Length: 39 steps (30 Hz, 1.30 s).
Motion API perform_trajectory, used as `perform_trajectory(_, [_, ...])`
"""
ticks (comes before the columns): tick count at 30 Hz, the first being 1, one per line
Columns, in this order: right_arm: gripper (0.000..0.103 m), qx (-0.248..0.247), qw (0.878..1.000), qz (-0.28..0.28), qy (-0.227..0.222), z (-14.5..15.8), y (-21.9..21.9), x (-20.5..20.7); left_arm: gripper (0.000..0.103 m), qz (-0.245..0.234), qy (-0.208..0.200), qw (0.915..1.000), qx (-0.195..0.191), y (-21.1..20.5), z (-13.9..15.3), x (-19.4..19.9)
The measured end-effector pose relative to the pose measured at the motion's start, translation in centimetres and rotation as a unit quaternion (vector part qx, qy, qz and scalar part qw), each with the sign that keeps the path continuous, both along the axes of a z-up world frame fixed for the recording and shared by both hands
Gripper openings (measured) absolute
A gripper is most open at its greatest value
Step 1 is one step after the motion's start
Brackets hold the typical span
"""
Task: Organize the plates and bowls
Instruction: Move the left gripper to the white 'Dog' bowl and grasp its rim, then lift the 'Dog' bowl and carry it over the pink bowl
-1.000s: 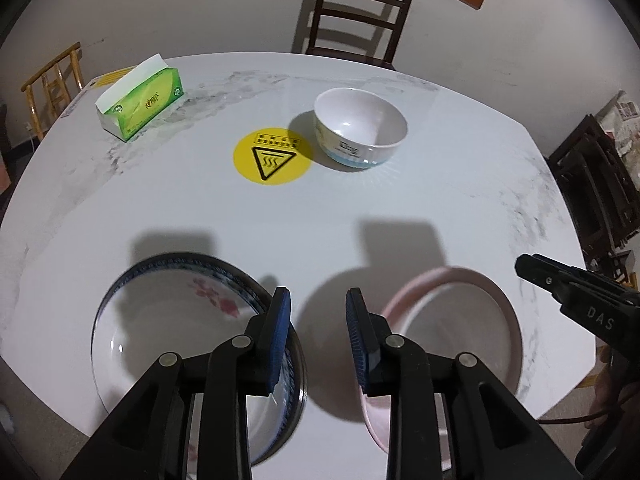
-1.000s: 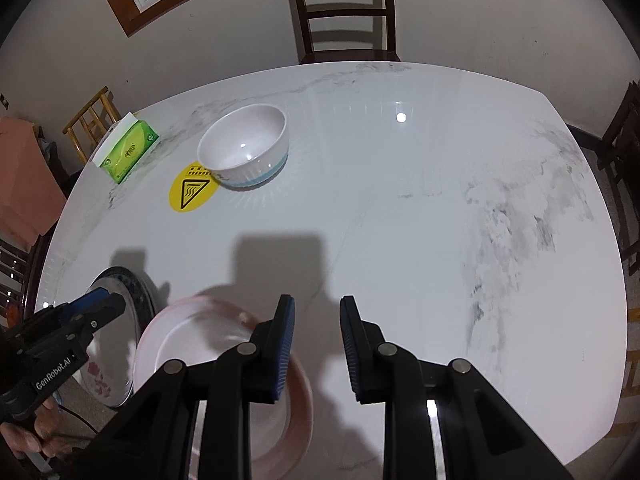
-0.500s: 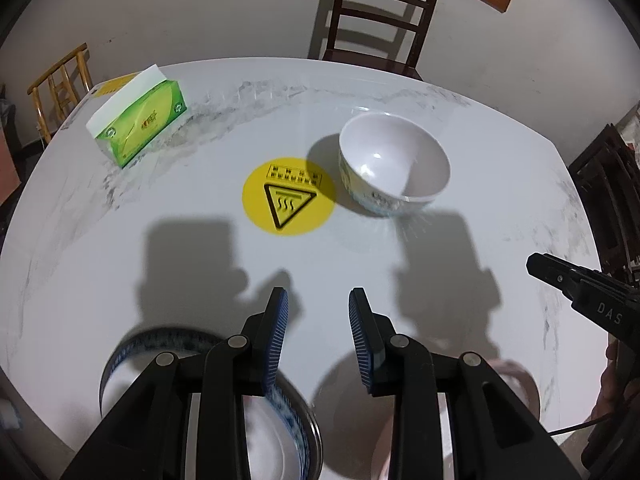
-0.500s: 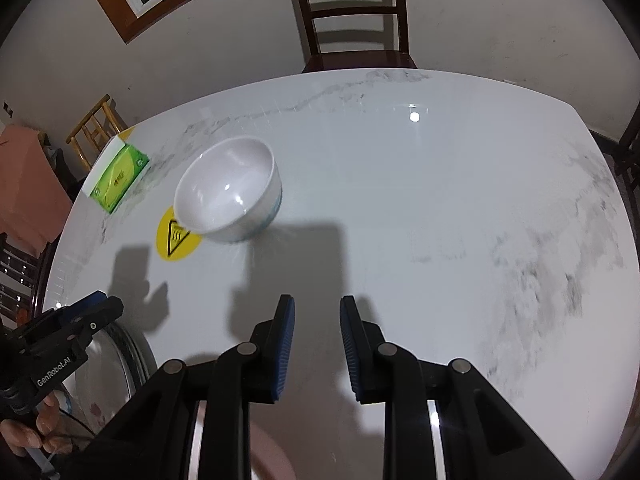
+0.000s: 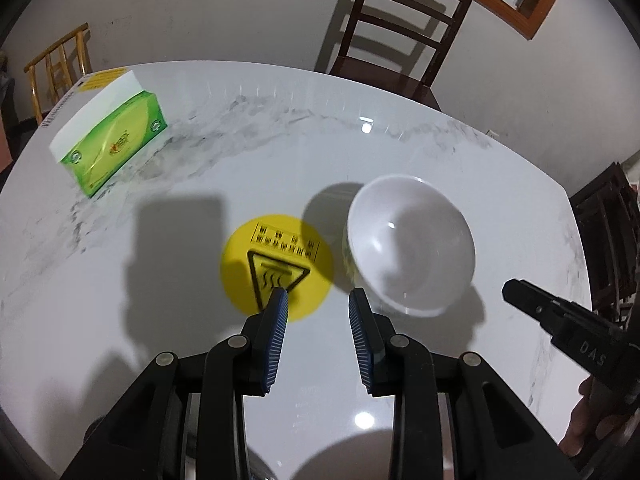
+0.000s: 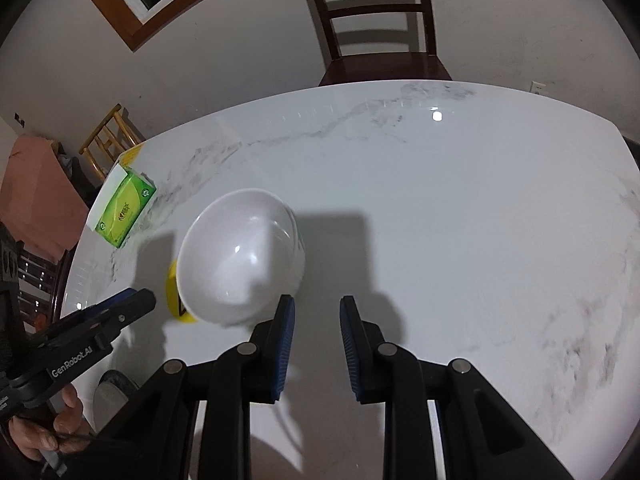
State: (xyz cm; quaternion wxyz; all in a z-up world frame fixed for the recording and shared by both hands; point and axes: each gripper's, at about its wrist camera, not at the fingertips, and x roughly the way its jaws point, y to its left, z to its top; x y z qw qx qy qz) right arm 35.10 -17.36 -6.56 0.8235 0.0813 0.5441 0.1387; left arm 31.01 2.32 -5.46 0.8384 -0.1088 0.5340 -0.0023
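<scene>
A white bowl (image 5: 412,252) stands upright on the white marble table, just right of a yellow warning sticker (image 5: 276,264). My left gripper (image 5: 318,304) is open and empty, above the table just left of the bowl's near rim. The bowl also shows in the right wrist view (image 6: 240,256). My right gripper (image 6: 318,312) is open and empty, just right of the bowl's near side. The other gripper's tip shows in each view. The plates are hidden below both grippers, except a rim sliver (image 6: 114,380) in the right wrist view.
A green tissue box (image 5: 112,140) lies at the far left of the table (image 5: 400,152). A dark wooden chair (image 5: 400,28) stands behind the far edge. A light wooden chair (image 5: 60,68) stands at the left. Dark furniture (image 5: 608,232) is at the right.
Both grippers have moved forward over the table toward the bowl. The two plates have slid out of view beneath them. The bowl now sits close to both grippers' tips.
</scene>
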Motion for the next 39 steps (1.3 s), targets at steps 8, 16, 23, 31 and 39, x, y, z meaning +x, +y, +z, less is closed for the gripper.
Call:
perform_trajectory(8, [0.024, 0.002, 1.0, 0.008, 0.01, -1.4, 1.7, 2.6, 0.027, 0.003, 0.002, 1.0, -0.009, -0.6, -1.3, 3.0])
perform_trajectory(16, [0.024, 0.002, 1.0, 0.015, 0.022, -3.4, 2.6, 3.7, 0.026, -0.013, 0.016, 0.9998, -0.003, -1.9, -3.3, 4.8])
perform_trajectory(23, [0.024, 0.004, 1.0, 0.019, 0.024, -3.8, 2.8, 3.7, 0.022, -0.021, 0.026, 0.9994, -0.006, -2.3, -4.7, 5.2])
perform_trajectory(31, [0.02, 0.004, 0.999, 0.025, 0.036, -3.9, 3.0, 2.3, 0.012, -0.04, 0.031, 0.9987, 0.001, -2.9, -4.6, 4.5])
perform_trajectory(39, [0.02, 0.002, 0.998, 0.021, 0.051, -3.8, 2.6, -0.2, 0.012, -0.049, 0.05, 0.9976, 0.002, -3.6, -4.7, 2.1])
